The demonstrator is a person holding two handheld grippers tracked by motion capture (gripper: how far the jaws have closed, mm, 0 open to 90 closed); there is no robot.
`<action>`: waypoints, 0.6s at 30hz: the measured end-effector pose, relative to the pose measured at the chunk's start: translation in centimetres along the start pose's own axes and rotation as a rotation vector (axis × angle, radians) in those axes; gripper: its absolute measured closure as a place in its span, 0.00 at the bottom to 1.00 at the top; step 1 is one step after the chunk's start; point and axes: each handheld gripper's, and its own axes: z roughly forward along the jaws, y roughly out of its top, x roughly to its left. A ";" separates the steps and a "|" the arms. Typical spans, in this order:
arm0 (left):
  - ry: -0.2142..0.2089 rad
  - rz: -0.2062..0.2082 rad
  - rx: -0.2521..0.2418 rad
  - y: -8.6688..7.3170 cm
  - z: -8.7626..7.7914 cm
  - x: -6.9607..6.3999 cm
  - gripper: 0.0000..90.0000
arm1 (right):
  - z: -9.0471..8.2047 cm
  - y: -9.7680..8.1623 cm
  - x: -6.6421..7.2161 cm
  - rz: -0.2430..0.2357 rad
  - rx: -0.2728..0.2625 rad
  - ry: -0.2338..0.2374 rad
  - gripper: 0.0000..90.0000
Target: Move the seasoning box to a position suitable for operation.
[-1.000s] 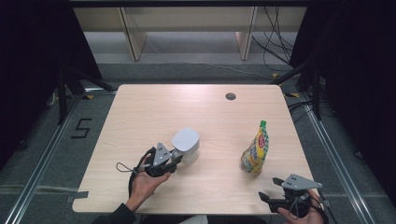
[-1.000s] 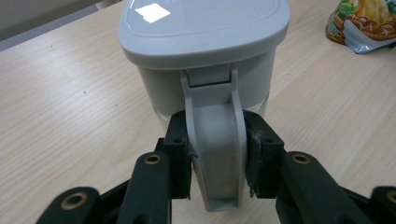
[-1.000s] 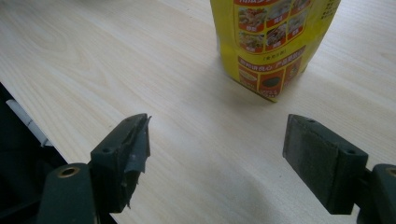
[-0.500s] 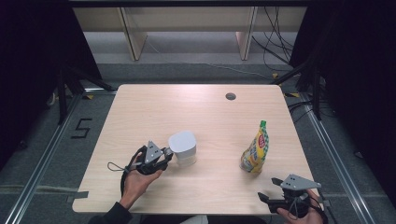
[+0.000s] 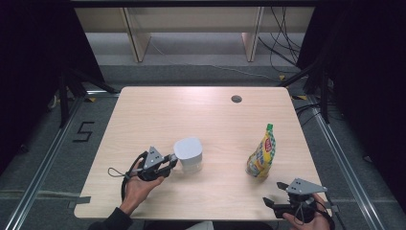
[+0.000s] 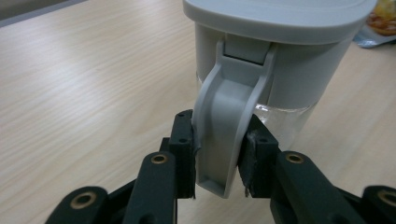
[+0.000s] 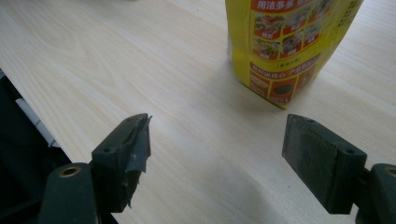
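A: Grey plastic, the jug [image 5: 189,153] — grey lid, clear body below, standing upright on the table [image 5: 143,115], left of centre toward the near edge. Note the handle [image 6: 224,135]: the left hand-held gripper [image 5: 168,163] has it between the pads.

B: Clamped, or just framing it?

A: Its jaws have just been closing. In the left gripper view both pads [image 6: 184,149] sit flush against the handle's two sides, so I'd call it gripped, narrow, on the handle. The jug base looks to rest on the wood; no lift yet, as far as I judge.

B: So the grasp is made, and the carrying or pouring is left.

A: That's my reading. The high view gives the layout but hides the pad contact. The close view gives the contact and loses the layout.

B: And the other side?

A: The right hand-held gripper [image 5: 273,203] hangs at the near right corner, jaws wide, nothing between them. Its own view looks at the foot of the yellow snack bag [image 7: 289,42], which stands upright near it, well apart from the jug.
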 end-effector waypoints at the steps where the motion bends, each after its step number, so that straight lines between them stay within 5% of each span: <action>1: -0.009 0.013 0.003 0.0 0.0 -0.4 0.77 | 0.0 0.0 0.0 0.001 0.000 0.001 0.27; 18: -0.147 0.084 0.014 0.2 -0.5 -3.9 0.77 | 0.3 0.2 0.2 0.021 0.007 0.013 0.27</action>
